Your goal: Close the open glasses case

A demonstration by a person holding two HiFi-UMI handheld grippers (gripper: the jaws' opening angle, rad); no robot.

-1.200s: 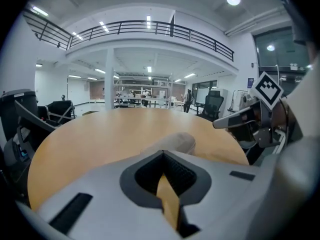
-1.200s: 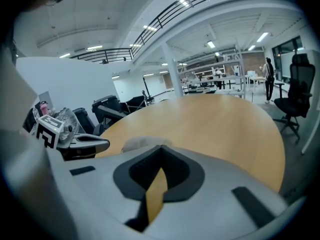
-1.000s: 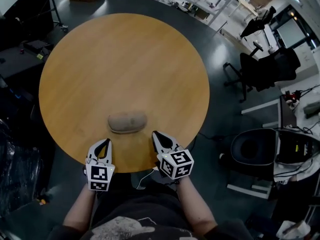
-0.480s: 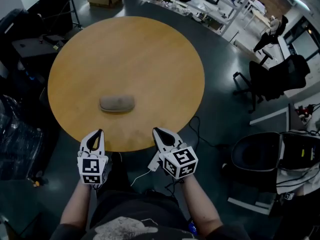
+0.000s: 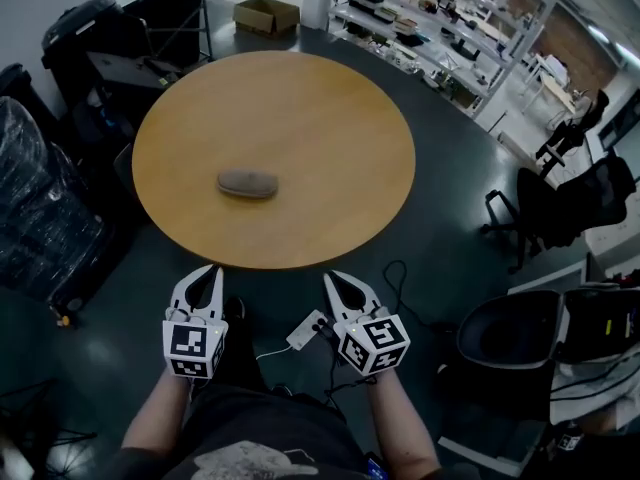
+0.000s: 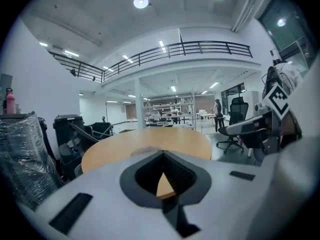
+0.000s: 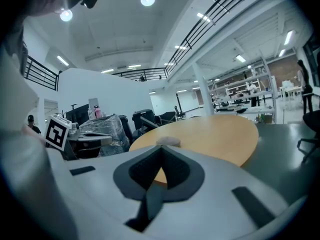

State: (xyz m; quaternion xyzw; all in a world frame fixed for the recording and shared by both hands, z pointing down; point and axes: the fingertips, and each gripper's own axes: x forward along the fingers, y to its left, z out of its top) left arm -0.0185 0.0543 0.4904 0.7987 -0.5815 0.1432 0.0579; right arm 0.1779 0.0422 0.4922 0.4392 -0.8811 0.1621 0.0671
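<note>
Nearest, two forearms reaching forward, one hand-held tool in each hand. Left gripper point(image 5: 211, 271) held over dark floor just short of the table edge, jaws brought together at the tips, nothing between them. Right gripper point(image 5: 332, 278) level with it and well apart from it, likewise pinched closed and holding nothing; same closed V plain in both gripper views. Between and a little behind the two grippers, on the floor, a white power strip point(image 5: 305, 330) with cables trailing off. Further right on the floor, a black round bin point(image 5: 505, 330). Beyond the jaw tips, the round wooden table point(image 5: 310, 108), neither gripper touching it. On its left-hand half, toward the near side, the glasses case point(image 5: 247, 183): a grey-brown oblong lying flat, well apart from both grippers, no raised lid to be made out; visible as a small low lump point(image 7: 167, 141) on the tabletop in the right gripper view. Left of the table, a bulky plastic-wrapped load point(image 5: 40, 203). Right of it, a black office chair point(image 5: 565, 203). Farthest off, a cardboard box point(image 5: 265, 14) on the floor and long shelving point(image 5: 420, 18) beside it.
</note>
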